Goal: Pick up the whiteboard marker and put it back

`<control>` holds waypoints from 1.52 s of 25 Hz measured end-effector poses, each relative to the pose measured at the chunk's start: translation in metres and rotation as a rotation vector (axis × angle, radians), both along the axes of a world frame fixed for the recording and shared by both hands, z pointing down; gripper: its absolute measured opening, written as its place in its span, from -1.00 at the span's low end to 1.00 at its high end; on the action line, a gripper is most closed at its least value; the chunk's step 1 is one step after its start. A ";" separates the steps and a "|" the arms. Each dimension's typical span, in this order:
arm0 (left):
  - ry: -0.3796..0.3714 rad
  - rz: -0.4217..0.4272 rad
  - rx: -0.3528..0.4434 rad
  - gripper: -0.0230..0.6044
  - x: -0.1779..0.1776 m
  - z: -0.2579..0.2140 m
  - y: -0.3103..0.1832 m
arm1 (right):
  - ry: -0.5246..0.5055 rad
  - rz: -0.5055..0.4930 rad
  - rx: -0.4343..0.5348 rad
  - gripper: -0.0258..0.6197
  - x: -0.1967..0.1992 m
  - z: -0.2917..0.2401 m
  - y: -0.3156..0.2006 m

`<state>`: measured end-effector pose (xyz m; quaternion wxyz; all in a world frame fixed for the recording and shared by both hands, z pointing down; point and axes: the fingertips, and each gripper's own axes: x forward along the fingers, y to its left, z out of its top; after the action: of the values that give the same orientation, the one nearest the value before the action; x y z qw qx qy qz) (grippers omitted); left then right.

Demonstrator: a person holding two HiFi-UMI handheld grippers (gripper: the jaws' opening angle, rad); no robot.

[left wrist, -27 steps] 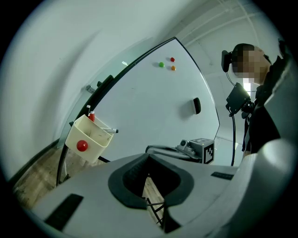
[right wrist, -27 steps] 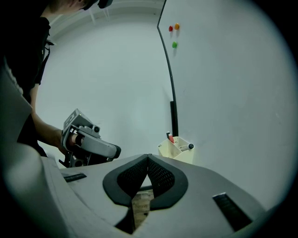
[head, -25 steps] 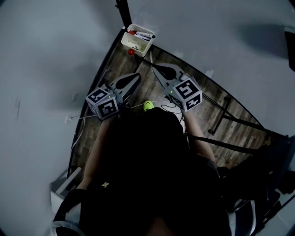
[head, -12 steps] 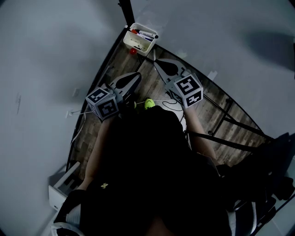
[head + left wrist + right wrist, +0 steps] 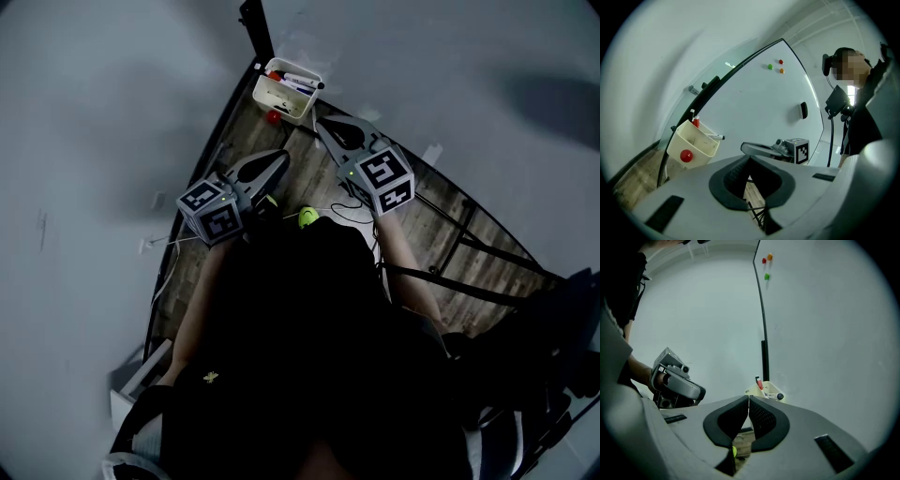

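A cream marker tray [image 5: 274, 97] hangs on the whiteboard's lower edge. In it lie a white whiteboard marker [image 5: 302, 82] with a black cap and a red-capped one. The left gripper view shows the tray [image 5: 701, 147], the white marker [image 5: 715, 137] and the red cap [image 5: 695, 123]. My right gripper [image 5: 319, 124] points at the tray from just beside it, its jaws shut with nothing between them [image 5: 748, 399]. My left gripper [image 5: 277, 159] hangs lower and further back, also shut and holding nothing [image 5: 749, 158].
A red round magnet [image 5: 686, 155] sticks on the tray's front. Green, red and orange magnets [image 5: 770, 67] and a black eraser [image 5: 803, 110] sit on the whiteboard. A yellow-green object [image 5: 307, 217] lies on the wooden floor. Black stand legs [image 5: 459, 234] cross the floor at right.
My right gripper has moved forward, closer to the marker tray. The left gripper has stayed about where it was.
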<state>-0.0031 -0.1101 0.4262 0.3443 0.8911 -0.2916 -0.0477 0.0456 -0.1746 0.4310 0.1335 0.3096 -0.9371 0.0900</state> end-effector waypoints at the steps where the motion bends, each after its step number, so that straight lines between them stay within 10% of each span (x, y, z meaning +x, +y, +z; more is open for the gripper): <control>1: 0.002 0.001 0.001 -0.91 -0.002 0.000 -0.003 | 0.003 0.004 0.002 -0.84 -0.001 0.001 -0.003; 26: 0.006 0.041 -0.063 -0.91 -0.033 0.009 -0.036 | 0.068 0.131 -0.019 -0.17 -0.009 0.012 -0.064; 38: 0.004 0.018 -0.092 -0.91 -0.045 0.013 -0.034 | 0.095 0.108 -0.047 -0.19 -0.014 0.025 -0.075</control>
<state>-0.0483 -0.1436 0.4397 0.3860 0.8767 -0.2850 -0.0328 0.0315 -0.2501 0.4558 0.1797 0.3604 -0.9094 0.1042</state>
